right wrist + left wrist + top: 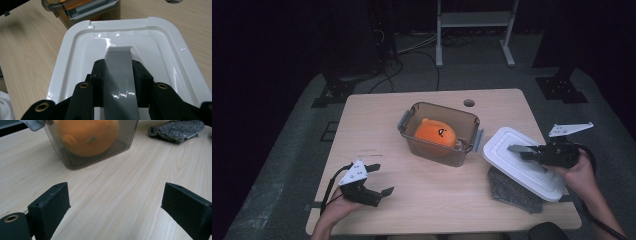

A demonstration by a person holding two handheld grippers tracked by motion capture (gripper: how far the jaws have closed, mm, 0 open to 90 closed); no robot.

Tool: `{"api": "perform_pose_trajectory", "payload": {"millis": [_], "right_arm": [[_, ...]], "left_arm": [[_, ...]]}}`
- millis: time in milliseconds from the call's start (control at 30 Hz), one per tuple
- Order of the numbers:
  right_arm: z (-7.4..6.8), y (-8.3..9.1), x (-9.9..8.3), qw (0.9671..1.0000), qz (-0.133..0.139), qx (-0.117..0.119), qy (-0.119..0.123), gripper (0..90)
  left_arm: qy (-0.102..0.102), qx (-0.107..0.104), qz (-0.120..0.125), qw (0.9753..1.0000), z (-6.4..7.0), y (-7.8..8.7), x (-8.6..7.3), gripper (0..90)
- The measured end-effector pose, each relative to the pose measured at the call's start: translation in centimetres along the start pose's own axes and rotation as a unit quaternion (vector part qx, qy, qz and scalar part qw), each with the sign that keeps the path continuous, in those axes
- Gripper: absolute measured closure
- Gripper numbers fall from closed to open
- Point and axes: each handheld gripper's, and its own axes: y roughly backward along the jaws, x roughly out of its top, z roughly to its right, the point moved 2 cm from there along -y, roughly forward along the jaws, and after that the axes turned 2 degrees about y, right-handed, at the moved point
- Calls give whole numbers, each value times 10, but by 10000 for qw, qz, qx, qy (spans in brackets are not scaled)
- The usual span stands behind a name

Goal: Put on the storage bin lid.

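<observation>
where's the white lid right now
In the high view the white lid sits at the table's right side, just right of the clear container, tilted over a grey cloth; the right gripper is shut on its grey handle.

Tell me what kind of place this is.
Probably a lab or recording room, not a home: a lone wooden table on grey floor, cables and a metal equipment frame behind in the dark, and a person's hand-held left gripper over the table.

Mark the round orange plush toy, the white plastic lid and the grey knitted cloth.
Round orange plush toy [435, 132], high view, its top.
White plastic lid [75, 57], right gripper view, left rim.
Grey knitted cloth [176, 130], left gripper view, its middle.
</observation>
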Motion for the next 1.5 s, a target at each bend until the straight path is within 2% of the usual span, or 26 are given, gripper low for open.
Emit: {"api": "perform_pose_trajectory", "payload": {"millis": [433, 733, 1000, 1500], "right_arm": [[-9, 21, 22, 9997, 102, -15, 202, 660], [-20, 25, 46, 9990, 176, 71, 397, 660], [-34, 17, 73, 9973, 173, 237, 666, 660], [-59, -13, 114, 9924, 128, 571, 1083, 660]], "left_arm": [[6, -18, -22, 10000, 1, -1, 0, 71], [7, -25, -28, 10000, 1, -1, 0, 71], [20, -4, -3, 10000, 0, 0, 0, 71], [40, 21, 23, 10000, -2, 1, -1, 71]]}}
